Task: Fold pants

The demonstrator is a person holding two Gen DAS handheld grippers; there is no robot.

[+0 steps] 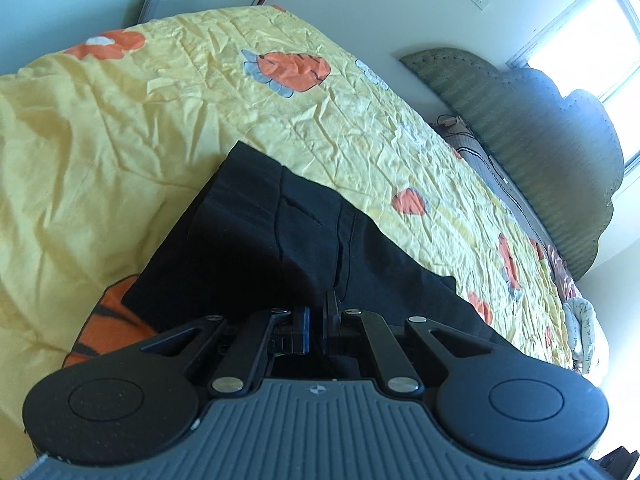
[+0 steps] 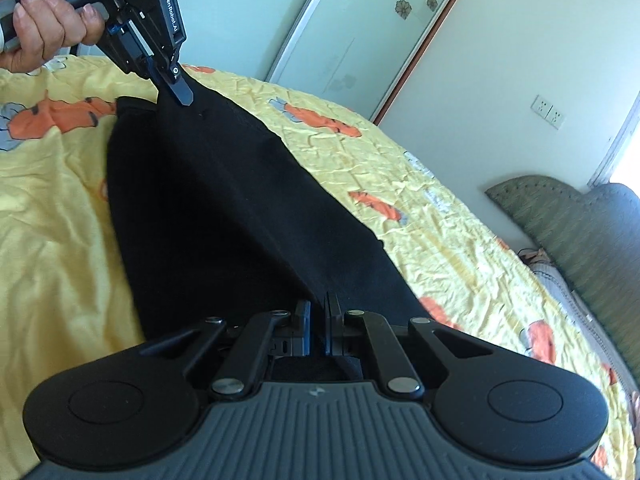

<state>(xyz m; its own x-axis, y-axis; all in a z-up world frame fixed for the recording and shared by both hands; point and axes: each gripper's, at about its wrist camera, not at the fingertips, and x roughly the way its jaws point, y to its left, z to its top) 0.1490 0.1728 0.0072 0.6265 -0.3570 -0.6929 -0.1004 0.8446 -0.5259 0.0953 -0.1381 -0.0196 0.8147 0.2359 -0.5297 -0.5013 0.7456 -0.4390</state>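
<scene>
Black pants [image 1: 280,240] lie on a yellow bedspread [image 1: 120,140] with orange prints. In the left wrist view my left gripper [image 1: 316,312] is shut on the near edge of the dark cloth. The right wrist view shows the pants [image 2: 224,208] stretched as a long black band from my right gripper [image 2: 318,312], shut on one end of them, up to the left gripper [image 2: 182,94] at top left, which pinches the far end and lifts it off the bed. A hand [image 2: 44,28] holds that gripper's handle.
The bedspread [image 2: 440,200] is wrinkled. A green padded headboard [image 1: 540,152] and pillows stand at the right, under a bright window [image 1: 600,28]. A sliding wardrobe door [image 2: 360,40] and wall sockets [image 2: 550,112] are behind the bed.
</scene>
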